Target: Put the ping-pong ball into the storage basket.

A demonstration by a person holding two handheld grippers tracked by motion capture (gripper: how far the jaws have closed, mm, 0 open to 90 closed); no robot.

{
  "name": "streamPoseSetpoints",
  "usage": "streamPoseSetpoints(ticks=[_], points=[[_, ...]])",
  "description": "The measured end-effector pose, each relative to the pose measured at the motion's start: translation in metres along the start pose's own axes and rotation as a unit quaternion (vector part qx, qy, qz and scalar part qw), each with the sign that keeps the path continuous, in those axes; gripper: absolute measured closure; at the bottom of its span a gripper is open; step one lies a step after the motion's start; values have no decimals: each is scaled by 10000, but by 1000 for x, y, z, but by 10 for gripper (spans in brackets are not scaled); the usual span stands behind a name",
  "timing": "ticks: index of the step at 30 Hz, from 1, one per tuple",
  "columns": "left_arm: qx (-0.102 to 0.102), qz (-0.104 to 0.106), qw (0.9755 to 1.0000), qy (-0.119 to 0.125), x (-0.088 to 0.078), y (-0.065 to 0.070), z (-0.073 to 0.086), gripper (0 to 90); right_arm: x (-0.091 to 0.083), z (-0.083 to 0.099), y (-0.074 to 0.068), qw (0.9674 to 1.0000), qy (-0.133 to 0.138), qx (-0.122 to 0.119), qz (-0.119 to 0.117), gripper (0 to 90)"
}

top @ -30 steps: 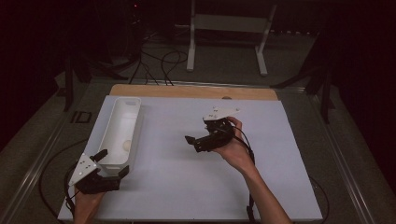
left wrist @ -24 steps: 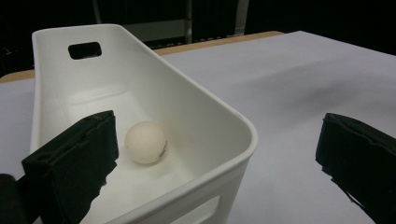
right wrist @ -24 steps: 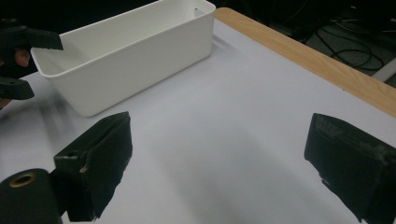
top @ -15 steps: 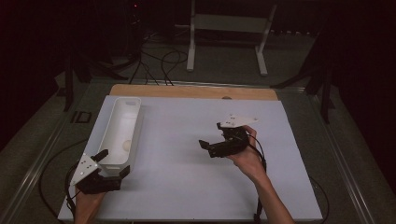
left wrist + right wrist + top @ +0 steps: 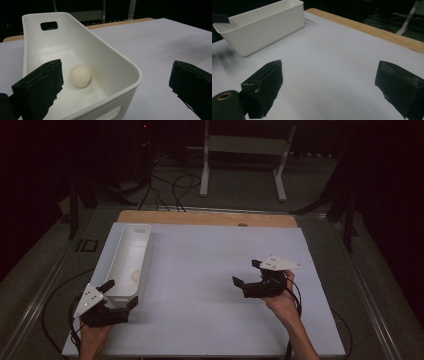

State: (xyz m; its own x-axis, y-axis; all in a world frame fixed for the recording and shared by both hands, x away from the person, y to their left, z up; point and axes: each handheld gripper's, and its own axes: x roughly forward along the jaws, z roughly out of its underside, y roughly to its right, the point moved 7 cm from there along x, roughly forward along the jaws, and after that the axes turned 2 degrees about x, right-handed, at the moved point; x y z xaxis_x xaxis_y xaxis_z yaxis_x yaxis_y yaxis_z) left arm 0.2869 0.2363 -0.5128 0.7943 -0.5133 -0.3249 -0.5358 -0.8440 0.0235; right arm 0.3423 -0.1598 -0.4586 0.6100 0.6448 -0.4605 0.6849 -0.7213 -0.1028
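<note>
In the high view, the left gripper point(image 5: 119, 296) sits at about 7 o'clock on the white table point(image 5: 210, 285), its 2 jaws spread wide on either side of the near end wall of the white bin point(image 5: 145, 251), not pressing on it. In the left gripper view 1 jaw hangs inside the bin and the other outside over the table, and neither touches the wall between them. The small white ball point(image 5: 80, 75) lies on the bin's floor near that end, just beside the inner jaw and free of it. The right gripper point(image 5: 246, 274) hovers at about 4 o'clock, well apart from the bin, its 2 jaws wide open with nothing between them and pointing toward 9 o'clock.
</note>
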Motion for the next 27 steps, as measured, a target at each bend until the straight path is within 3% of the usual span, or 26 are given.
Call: streamPoseSetpoints(ticks=[6,15,18,27], points=[[-102,-80,9999,14,-1,-4,-1,0,-16,19,14,9995,117,178,246,73],[-160,-136,9997,82,-2,-7,-3,0,-44,52,32,9961,547,347,601,74],[-163,-139,9997,90,-3,-7,-3,0,-50,62,36,9953,618,226,717,74],[-129,-80,9999,69,0,-4,-2,0,-63,76,36,9928,943,106,736,74]])
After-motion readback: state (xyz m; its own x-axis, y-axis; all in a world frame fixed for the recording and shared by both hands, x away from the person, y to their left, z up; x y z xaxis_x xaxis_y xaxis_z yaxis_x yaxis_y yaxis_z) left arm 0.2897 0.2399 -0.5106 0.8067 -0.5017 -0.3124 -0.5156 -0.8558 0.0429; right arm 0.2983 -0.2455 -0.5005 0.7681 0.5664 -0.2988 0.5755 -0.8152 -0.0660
